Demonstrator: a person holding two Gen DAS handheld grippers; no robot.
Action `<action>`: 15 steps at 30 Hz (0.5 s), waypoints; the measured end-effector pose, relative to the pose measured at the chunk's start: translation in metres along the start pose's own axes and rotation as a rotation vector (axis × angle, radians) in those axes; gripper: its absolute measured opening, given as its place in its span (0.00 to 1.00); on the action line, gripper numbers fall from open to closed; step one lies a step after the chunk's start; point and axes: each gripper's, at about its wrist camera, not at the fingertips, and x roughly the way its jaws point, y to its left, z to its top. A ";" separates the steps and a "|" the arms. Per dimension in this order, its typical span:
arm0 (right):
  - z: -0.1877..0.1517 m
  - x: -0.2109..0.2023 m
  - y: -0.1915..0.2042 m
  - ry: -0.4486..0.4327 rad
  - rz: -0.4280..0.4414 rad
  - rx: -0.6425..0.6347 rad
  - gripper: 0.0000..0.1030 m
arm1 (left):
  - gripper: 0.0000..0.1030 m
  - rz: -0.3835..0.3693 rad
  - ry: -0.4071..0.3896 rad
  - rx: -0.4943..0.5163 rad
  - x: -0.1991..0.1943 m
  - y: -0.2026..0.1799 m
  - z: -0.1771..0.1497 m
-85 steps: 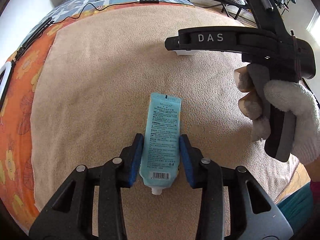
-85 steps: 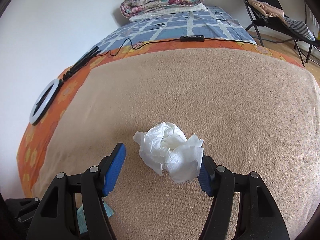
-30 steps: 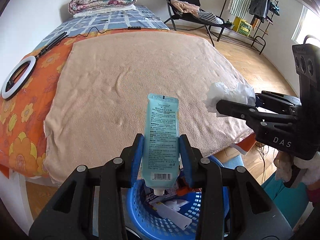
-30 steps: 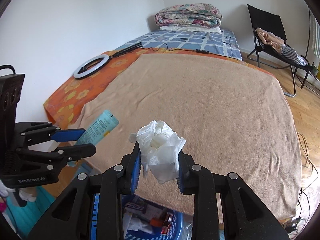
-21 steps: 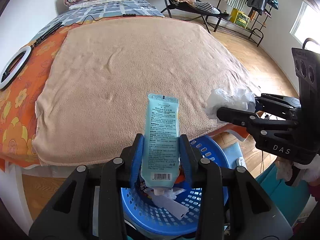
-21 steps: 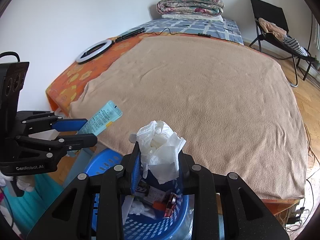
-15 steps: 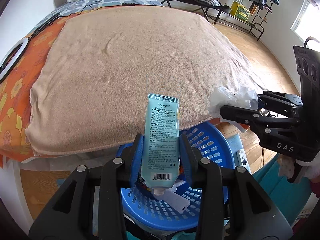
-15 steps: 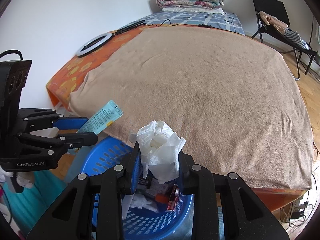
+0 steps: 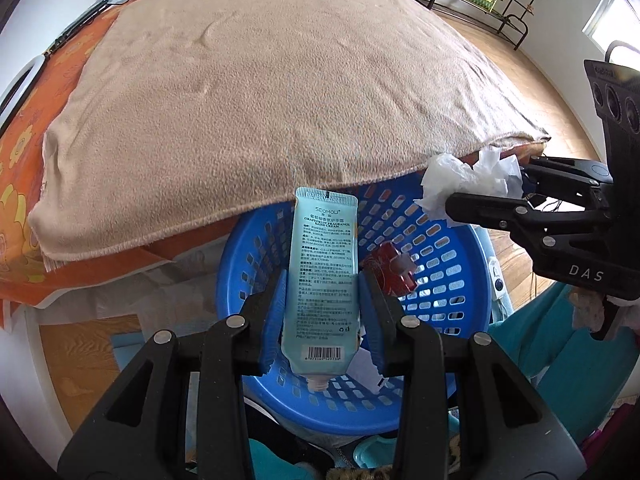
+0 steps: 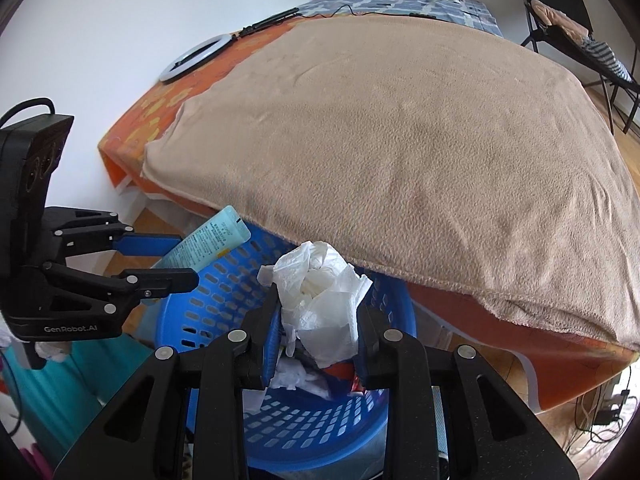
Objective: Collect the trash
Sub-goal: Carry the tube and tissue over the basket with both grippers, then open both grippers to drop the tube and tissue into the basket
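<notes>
My left gripper [image 9: 323, 304] is shut on a light blue hand cream tube [image 9: 322, 268] and holds it over the blue plastic basket [image 9: 448, 384]. The tube also shows in the right wrist view [image 10: 208, 238]. My right gripper [image 10: 318, 320] is shut on a crumpled white tissue [image 10: 322, 296] above the same basket [image 10: 192, 312]; the tissue [image 9: 468, 180] sits over the basket's right rim in the left wrist view. The basket holds a red wrapper [image 9: 390, 270] and white paper scraps [image 10: 296, 376].
The bed with a tan blanket [image 9: 260, 88] stands just beyond the basket, its edge overhanging the rim. An orange flowered sheet [image 9: 16, 160] lies at the left. A ring light [image 10: 192, 58] lies on the bed. A black chair [image 10: 568, 20] stands at the far right on the wooden floor.
Both grippers have pulled back from the bed and lowered, each still holding its item. The basket now lies directly under the tube and the tissue.
</notes>
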 end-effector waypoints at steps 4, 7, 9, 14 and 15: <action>-0.007 0.010 0.002 0.031 -0.001 -0.006 0.27 | 0.35 0.010 0.031 0.005 0.009 -0.002 -0.006; -0.008 0.016 0.005 0.047 -0.006 -0.013 0.28 | 0.35 0.015 0.039 0.012 0.012 -0.004 -0.006; -0.008 0.018 0.006 0.050 -0.007 -0.014 0.28 | 0.35 0.017 0.047 0.013 0.014 -0.005 -0.006; -0.003 0.024 0.007 0.058 -0.016 -0.012 0.29 | 0.35 0.030 0.061 0.010 0.018 -0.005 -0.004; -0.002 0.026 0.007 0.061 -0.016 -0.010 0.29 | 0.35 0.030 0.062 0.009 0.019 -0.005 -0.004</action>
